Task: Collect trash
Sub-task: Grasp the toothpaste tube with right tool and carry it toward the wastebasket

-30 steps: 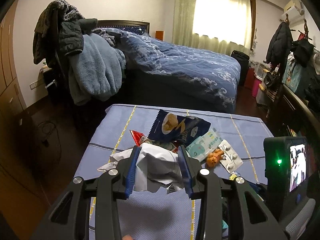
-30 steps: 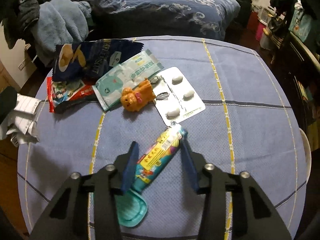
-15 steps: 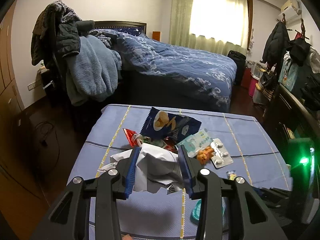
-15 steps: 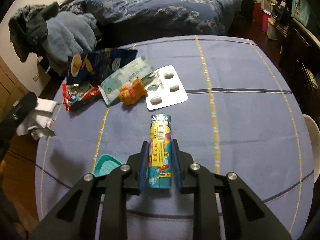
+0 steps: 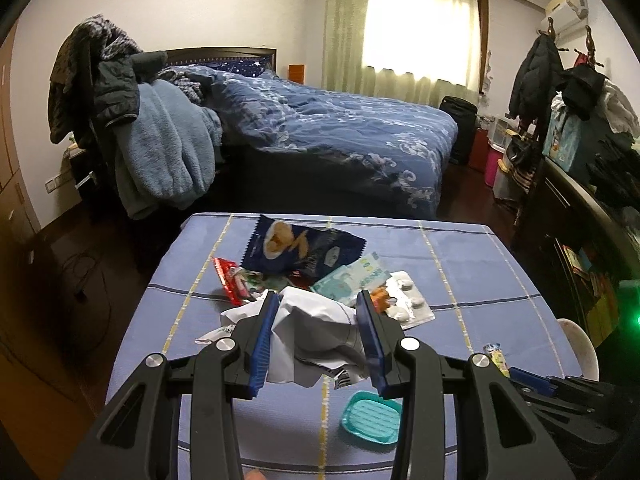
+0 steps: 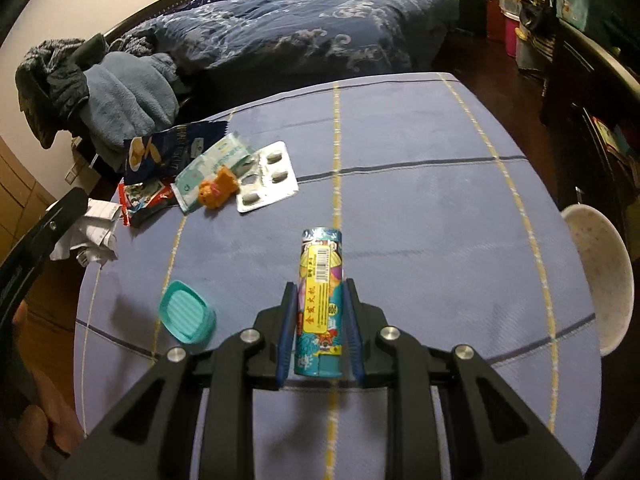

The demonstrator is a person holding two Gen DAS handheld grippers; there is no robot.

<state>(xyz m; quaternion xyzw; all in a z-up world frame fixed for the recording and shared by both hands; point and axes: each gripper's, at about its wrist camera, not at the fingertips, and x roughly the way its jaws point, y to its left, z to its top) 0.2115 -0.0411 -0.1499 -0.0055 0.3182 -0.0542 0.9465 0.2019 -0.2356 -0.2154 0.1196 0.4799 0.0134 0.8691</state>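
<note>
My left gripper [image 5: 318, 300] is shut on a wad of crumpled white paper [image 5: 316, 336], held above the blue tablecloth [image 5: 460, 264]. My right gripper [image 6: 320, 286] is shut on a colourful printed tube [image 6: 321, 280], lifted off the cloth and pointing away from me. A teal lid [image 6: 187, 312] lies to the left of the tube. Farther back lie a blue chip bag [image 6: 172, 150], a red wrapper [image 6: 142, 198], a pale wipes packet [image 6: 212, 170], an orange toy bear [image 6: 216, 190] and a pill blister pack [image 6: 266, 178]. The crumpled paper [image 6: 90, 232] also shows at the left edge of the right wrist view.
A white bowl [image 6: 600, 276] hangs over the table's right edge. A bed [image 5: 340, 136] with a blue quilt stands beyond the table. A chair piled with clothes [image 5: 156, 140] is at the back left. Dark furniture [image 5: 592, 220] lines the right side.
My right gripper closed on the tube and lifted it off the cloth, leaving the teal lid behind. My left gripper drew back from the table, still holding the paper.
</note>
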